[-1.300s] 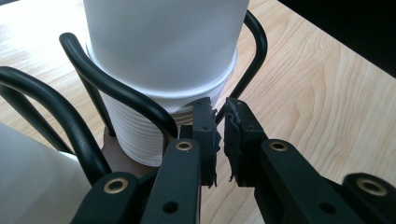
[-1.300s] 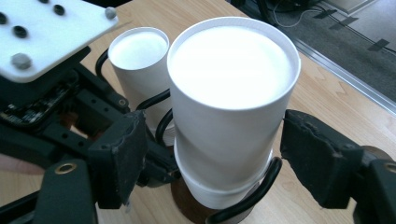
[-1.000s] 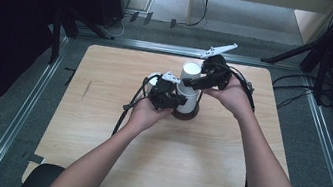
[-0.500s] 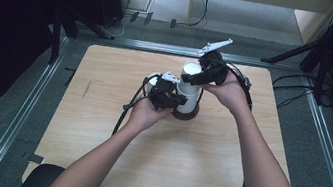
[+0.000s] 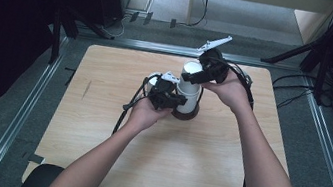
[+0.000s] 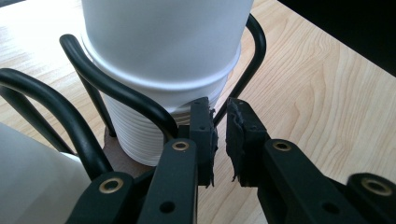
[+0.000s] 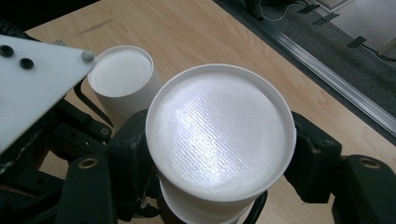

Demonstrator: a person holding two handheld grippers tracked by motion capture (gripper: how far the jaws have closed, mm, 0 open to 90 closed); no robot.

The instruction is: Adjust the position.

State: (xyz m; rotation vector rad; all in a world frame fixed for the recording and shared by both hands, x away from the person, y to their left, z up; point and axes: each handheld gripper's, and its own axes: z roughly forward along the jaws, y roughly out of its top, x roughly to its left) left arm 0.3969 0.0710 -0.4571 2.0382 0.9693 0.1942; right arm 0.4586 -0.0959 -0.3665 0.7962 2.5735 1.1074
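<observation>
Cups stand stacked upright at mid-frame: right gripper (image 7: 219, 172) has just been closing around the top white cup (image 7: 220, 133), left gripper (image 6: 220, 140) pinches the black wire holder (image 6: 126, 95) below it.

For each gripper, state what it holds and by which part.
The right gripper clasps the white container by its lidded top. The left gripper pinches the black wire holder at its loop.

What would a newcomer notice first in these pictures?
First, the tall white cylinder in a black wire holder at the middle of the wooden table. The right gripper has its jaws, which have just been closing, on either side of the cylinder's cap. The left gripper, jaws shut, is at the holder's wire low down, and a second white cylinder stands beside.
</observation>
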